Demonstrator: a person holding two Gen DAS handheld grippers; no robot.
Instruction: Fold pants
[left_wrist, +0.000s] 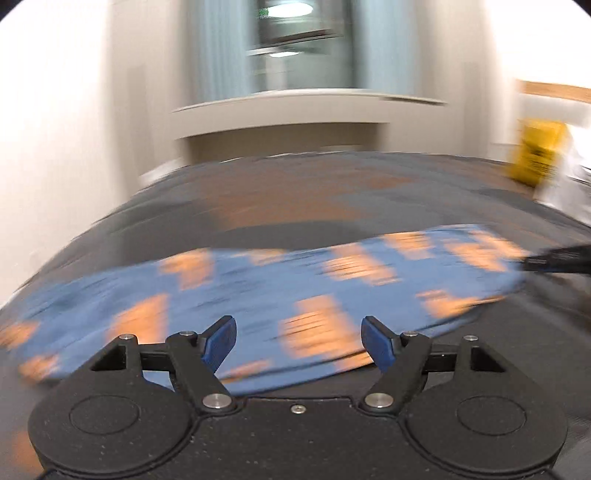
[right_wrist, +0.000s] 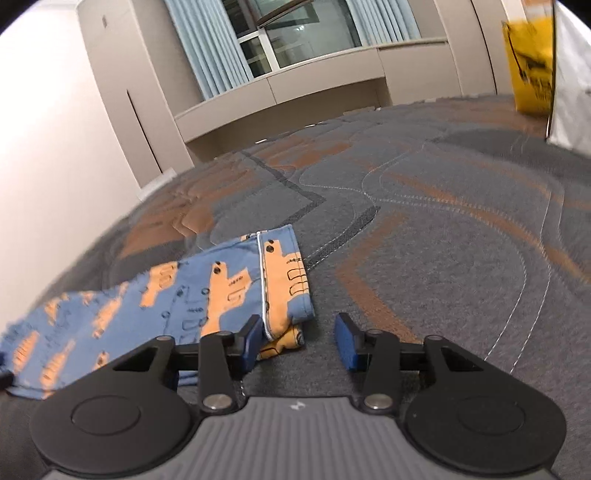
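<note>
Both claws stand open and empty: the left gripper (left_wrist: 299, 341) over the blue-and-orange pants (left_wrist: 258, 295), the right gripper (right_wrist: 295, 341) at their cuff. Pants (right_wrist: 177, 295) lie flat on a grey-and-orange quilted bedspread (right_wrist: 424, 229). Curtained window (right_wrist: 295, 33) beyond; the left view is motion-blurred.

A quilted grey-and-orange bed cover (right_wrist: 424, 192) fills the foreground. Beyond it stand beige cabinets (right_wrist: 122, 92), a window (right_wrist: 295, 33) with pale blue curtains (right_wrist: 199, 44), and white walls (right_wrist: 40, 122).

Left claw (left_wrist: 299, 341) spread wide and empty, right claw (right_wrist: 299, 339) likewise parted, both held low
</note>
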